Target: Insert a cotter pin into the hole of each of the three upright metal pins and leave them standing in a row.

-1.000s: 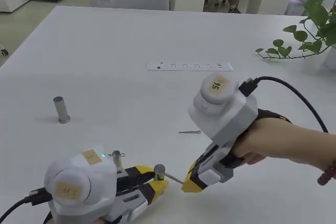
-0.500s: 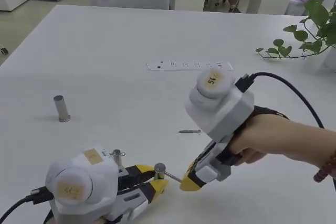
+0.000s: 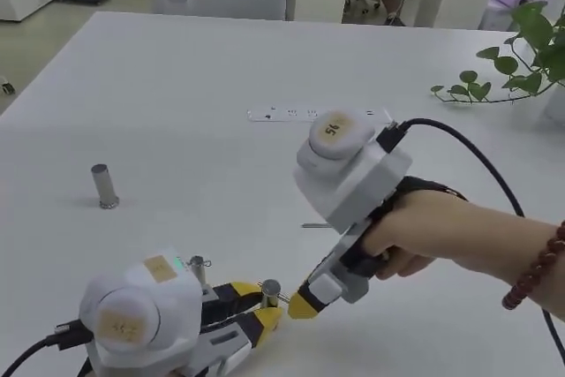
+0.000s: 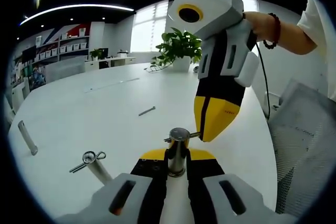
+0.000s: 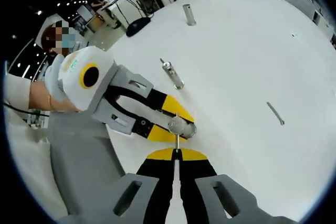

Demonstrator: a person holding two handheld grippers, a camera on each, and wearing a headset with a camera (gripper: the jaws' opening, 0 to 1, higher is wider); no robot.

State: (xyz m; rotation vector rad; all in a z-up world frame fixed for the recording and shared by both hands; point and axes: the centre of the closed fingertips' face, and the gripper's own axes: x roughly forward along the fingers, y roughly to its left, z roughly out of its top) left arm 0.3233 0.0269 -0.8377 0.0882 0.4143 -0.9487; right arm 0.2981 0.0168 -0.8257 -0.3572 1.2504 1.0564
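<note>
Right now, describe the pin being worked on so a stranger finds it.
On the white table nearest the person, the pin stands clamped in the left gripper; the right gripper holds a cotter pin to its head. The far pin and the already-cottered pin stand free.

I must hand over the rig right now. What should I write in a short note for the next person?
Left gripper: shut on the held pin, which stands upright.
Right gripper: shut on a cotter pin, its tip at that pin's hole, seemingly partly through.
Done: the finished pin has its cotter.
Left: seat this one, fit the spare cotter pin, lying loose, into the bare pin, then stand all three in a row.
</note>
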